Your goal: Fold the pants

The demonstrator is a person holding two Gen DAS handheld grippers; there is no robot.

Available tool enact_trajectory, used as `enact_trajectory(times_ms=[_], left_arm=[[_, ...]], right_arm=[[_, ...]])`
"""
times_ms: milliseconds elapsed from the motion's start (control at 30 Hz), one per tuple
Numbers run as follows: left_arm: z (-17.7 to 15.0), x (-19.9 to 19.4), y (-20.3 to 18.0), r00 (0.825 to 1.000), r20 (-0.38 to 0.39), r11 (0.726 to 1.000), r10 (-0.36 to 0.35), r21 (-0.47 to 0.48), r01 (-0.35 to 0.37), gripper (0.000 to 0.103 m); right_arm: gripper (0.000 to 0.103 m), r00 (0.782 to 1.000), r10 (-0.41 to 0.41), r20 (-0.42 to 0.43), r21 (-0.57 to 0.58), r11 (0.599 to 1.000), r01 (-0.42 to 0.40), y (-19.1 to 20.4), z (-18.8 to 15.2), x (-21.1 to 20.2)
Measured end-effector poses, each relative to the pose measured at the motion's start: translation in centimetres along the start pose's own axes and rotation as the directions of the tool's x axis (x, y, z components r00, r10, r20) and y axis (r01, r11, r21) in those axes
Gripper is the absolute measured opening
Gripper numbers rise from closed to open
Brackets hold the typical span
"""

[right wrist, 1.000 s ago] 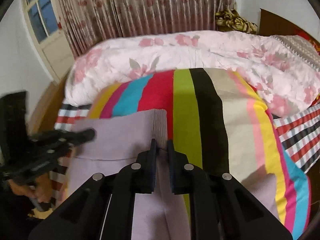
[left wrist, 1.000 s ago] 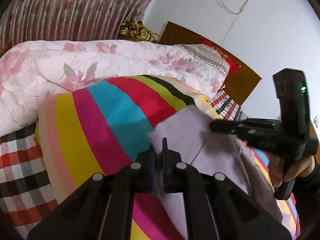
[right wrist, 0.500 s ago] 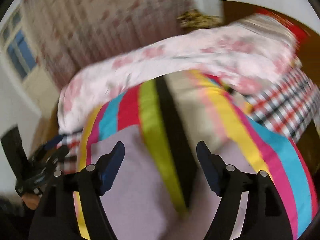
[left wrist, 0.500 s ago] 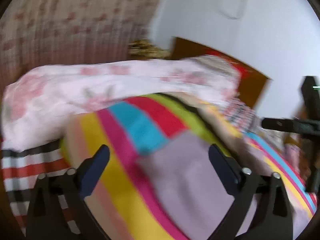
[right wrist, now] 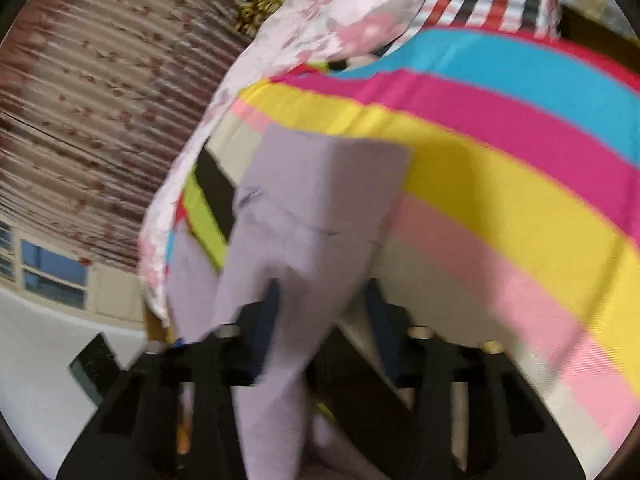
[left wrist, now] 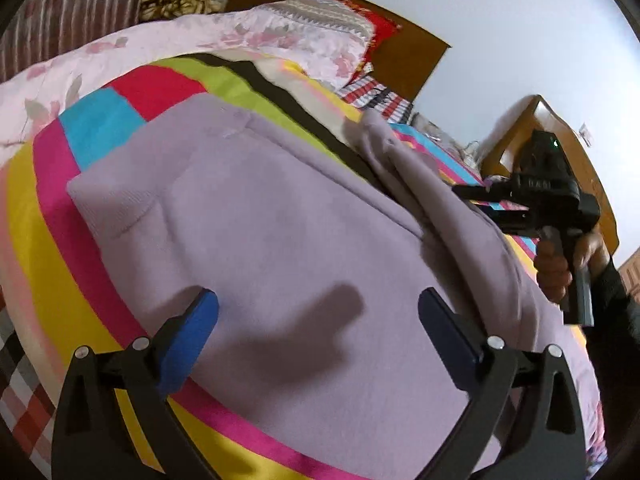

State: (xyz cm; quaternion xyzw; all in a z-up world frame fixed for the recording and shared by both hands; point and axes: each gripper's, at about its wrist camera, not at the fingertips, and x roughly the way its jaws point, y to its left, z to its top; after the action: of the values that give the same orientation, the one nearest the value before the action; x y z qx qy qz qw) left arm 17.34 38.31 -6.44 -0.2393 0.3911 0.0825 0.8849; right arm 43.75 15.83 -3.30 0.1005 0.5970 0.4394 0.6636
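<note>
My left claw [left wrist: 318, 320] gapes empty over the lilac pants [left wrist: 260, 220] mid-frame on the striped bed [left wrist: 52, 216]; right claw [right wrist: 320, 308] has been closing around a soft, limp leg; I'd pinch hems.

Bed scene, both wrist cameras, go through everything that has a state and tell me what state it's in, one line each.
pants: lilac, partly folded, lying on the striped blanket, one part bunched in a ridge.
left gripper: open wide above the pants, nothing between the pads.
right gripper: jaws have just been closing, pants fabric between them, grip unclear through blur.
striped blanket: spread over the bed.
floral quilt: heaped behind the blanket.
</note>
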Motion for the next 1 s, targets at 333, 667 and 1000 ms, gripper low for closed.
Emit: enact_trajectory(times_ms=[333,667,1000], left_arm=[[-0.1,-6.3,5.8,0.977,0.212,0.968,0.034,-0.251,0.021,0.1],[-1.5,-8.0,8.3,0.978,0.209,0.947,0.009,-0.317,0.06,0.099],[1.9,-3.2,5.5,0.984,0.167,0.956,-0.064,-0.272,0.109,0.073]], right_arm=[[0.009,0.995,-0.031,0.097,-0.519,0.851,0.078,19.9,-3.2,-0.3],[0.053,0.999,-0.002,0.04,-0.577,0.816,0.024,21.6,-4.0,4.2],[0.048,0.982,-0.152,0.116,-0.573,0.797,0.191,15.1,-0.9,4.0]])
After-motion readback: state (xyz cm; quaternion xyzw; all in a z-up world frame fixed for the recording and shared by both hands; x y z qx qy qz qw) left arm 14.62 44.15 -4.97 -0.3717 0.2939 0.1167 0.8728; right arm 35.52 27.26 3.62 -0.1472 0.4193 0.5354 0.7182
